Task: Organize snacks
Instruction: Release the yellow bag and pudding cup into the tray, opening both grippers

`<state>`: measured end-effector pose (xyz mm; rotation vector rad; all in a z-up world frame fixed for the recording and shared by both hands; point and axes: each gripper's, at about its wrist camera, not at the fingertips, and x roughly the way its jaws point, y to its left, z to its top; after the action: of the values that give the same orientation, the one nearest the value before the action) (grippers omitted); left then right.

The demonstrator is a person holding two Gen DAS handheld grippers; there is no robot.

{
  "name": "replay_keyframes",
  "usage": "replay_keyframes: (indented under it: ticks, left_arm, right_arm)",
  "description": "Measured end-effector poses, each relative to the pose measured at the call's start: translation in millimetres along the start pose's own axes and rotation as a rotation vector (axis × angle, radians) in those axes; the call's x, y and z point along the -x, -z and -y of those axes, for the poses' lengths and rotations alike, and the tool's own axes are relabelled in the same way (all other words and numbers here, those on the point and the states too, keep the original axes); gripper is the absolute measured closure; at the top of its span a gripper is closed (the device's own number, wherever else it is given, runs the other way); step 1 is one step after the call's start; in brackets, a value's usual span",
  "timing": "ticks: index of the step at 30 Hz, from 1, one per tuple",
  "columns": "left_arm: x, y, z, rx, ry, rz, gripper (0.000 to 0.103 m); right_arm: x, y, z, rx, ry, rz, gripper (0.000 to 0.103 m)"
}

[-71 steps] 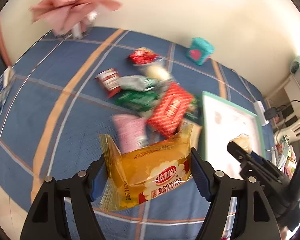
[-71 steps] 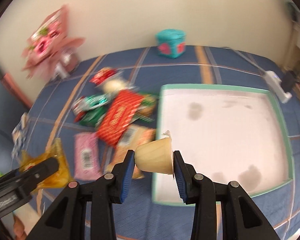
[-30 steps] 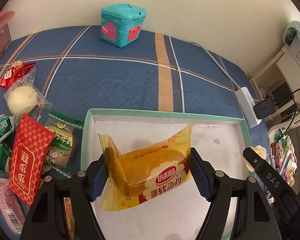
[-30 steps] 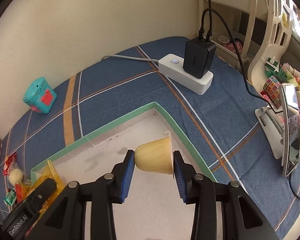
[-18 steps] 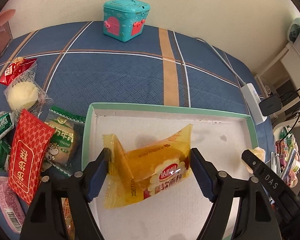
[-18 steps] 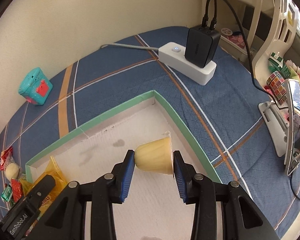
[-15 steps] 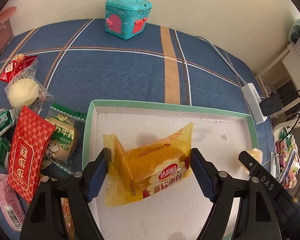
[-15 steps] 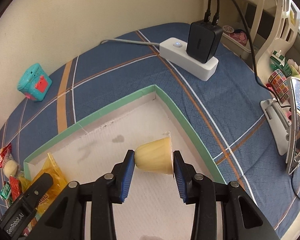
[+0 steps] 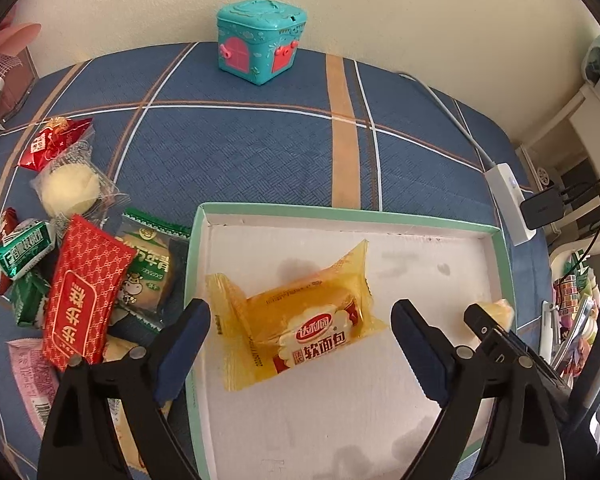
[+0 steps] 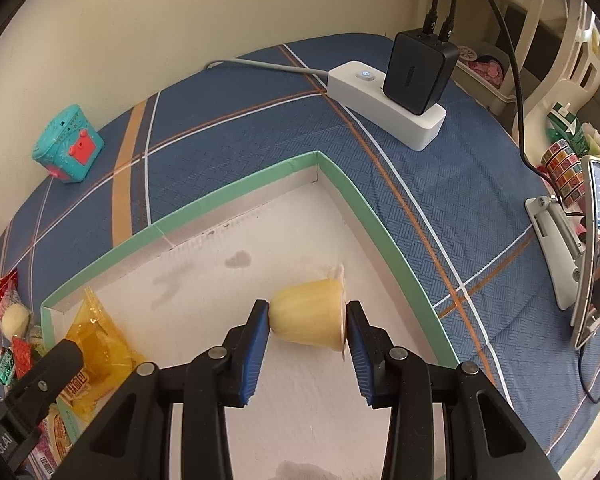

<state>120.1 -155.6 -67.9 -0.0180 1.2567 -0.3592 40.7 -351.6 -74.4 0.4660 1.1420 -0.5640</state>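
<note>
A yellow soft-bread packet (image 9: 296,316) lies on the white floor of the green-rimmed tray (image 9: 340,213). My left gripper (image 9: 300,344) straddles it, jaws opening, pads clear of the wrapper on both sides. In the right wrist view my right gripper (image 10: 307,330) is shut on a yellow jelly cup (image 10: 310,318), held on its side just above the tray (image 10: 228,190) near its far right corner. The bread packet (image 10: 96,344) shows at that view's lower left, and the jelly cup (image 9: 496,310) peeks in at the right of the left wrist view.
Loose snacks lie left of the tray: a red packet (image 9: 82,292), a green-edged biscuit pack (image 9: 148,268), a round pastry (image 9: 68,190), green candies (image 9: 20,248). A teal toy box (image 9: 260,40) stands by the wall. A white power strip (image 10: 386,104) with black charger and a phone stand (image 10: 580,256) sit right.
The left jaws have spread apart and let go of the bread packet, which now rests on the tray floor. The right gripper still holds the jelly cup, barely moved.
</note>
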Motion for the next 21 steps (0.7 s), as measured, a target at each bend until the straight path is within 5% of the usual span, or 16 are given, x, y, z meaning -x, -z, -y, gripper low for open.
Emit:
replay_keyframes:
  ticks: [3,6,21]
  left_arm:
    - [10,-2,-1,0.008,-0.002,0.008,0.011]
    - [21,-3,-5,0.016,-0.014,0.018,0.011]
    - [42,-10,-37,0.068,-0.245,0.139,0.002]
  right_arm:
    - [4,-3,0,0.004,-0.008,-0.001,0.058]
    - [12,-5,0,0.009,-0.003,0.012,0.037]
    - [37,-10,-2,0.060,0.000,0.060,0.014]
